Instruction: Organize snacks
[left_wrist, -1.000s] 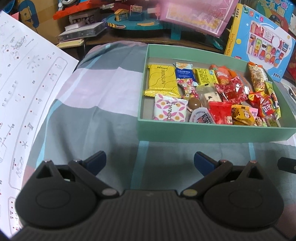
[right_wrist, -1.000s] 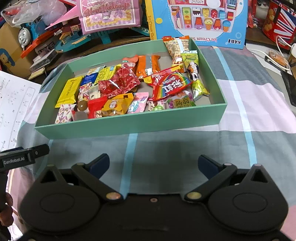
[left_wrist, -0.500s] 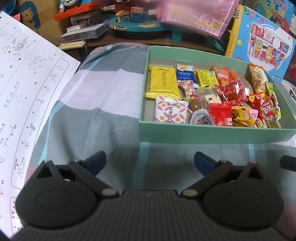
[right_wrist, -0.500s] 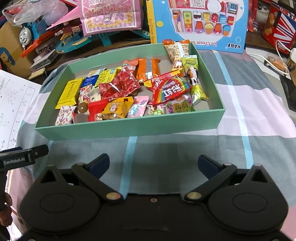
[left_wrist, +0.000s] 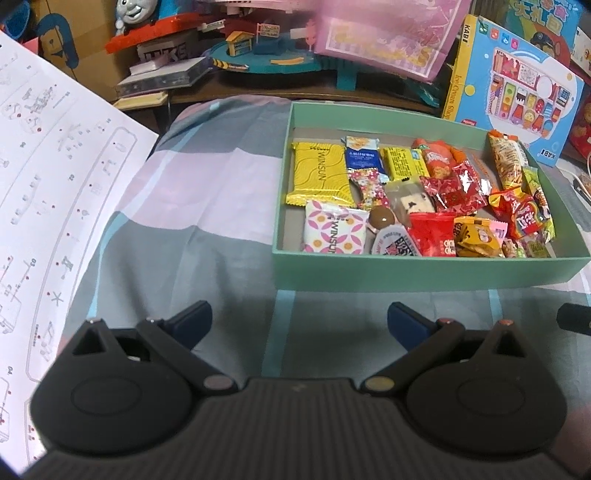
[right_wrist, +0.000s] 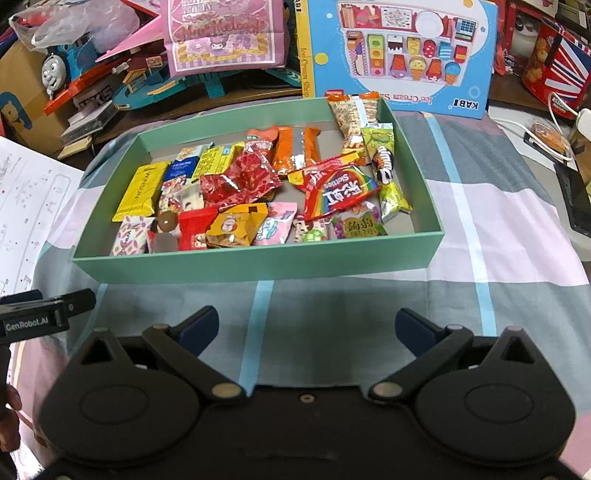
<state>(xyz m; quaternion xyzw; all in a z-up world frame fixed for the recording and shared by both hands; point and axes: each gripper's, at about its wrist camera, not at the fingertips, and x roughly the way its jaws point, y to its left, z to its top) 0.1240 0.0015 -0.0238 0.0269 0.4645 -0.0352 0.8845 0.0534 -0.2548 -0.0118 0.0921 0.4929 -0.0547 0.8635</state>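
Both jaws released and empty, green snack box (right_wrist: 258, 262) just ahead, apart.

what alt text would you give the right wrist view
A shallow green box packed with mixed snack packets, including a red Skittles bag, sits on a checked cloth. The open, empty right tool hovers in front of it, with toy boxes stacked behind.

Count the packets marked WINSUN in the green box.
2. The yellow WINSUN packet lies at the box's far left end; the pink-and-white WINSUN packet lies just in front of it, in the near left corner. More could be hidden under other snacks.
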